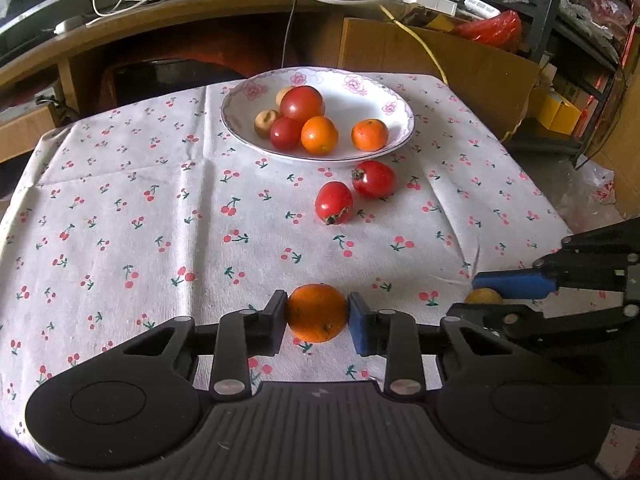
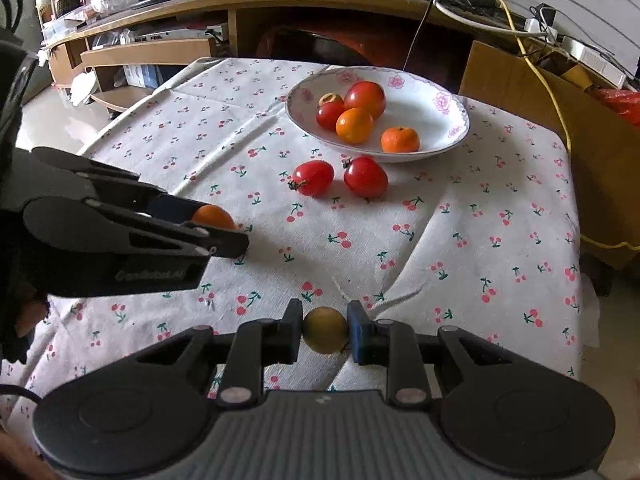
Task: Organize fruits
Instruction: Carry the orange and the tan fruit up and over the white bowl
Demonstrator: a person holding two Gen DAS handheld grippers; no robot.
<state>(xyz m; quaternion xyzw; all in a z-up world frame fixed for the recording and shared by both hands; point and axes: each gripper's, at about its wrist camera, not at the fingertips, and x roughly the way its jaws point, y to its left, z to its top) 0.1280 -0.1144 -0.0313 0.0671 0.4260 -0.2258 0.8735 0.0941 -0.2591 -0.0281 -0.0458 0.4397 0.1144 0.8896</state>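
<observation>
While the worktop (image 1: 120,208) under its cherry-printed cloth carries everything, the white flowered bowl (image 1: 392,92) stands at its far side and is the likely goal for the fruits. Inside the bowl I count two red tomatoes, two oranges and two small brownish fruits. Just in front of the bowl, on the cloth, lie two more tomatoes (image 1: 374,179), close to each other and not touching the bowl.

Near the front edge, the left gripper (image 1: 317,316) has its pads pressed on the two sides of an orange (image 1: 316,312), which seems to rest on the cloth. The right gripper (image 2: 325,330) is closed the same way on a small yellow-brown fruit (image 2: 324,330), also low at the cloth.

I judge the orange light and firm, with a skin that gives some hold; a grip across its widest middle is good. The small fruit is round and smooth, so it may slip out. The tomatoes are soft and need a gentle squeeze.
</observation>
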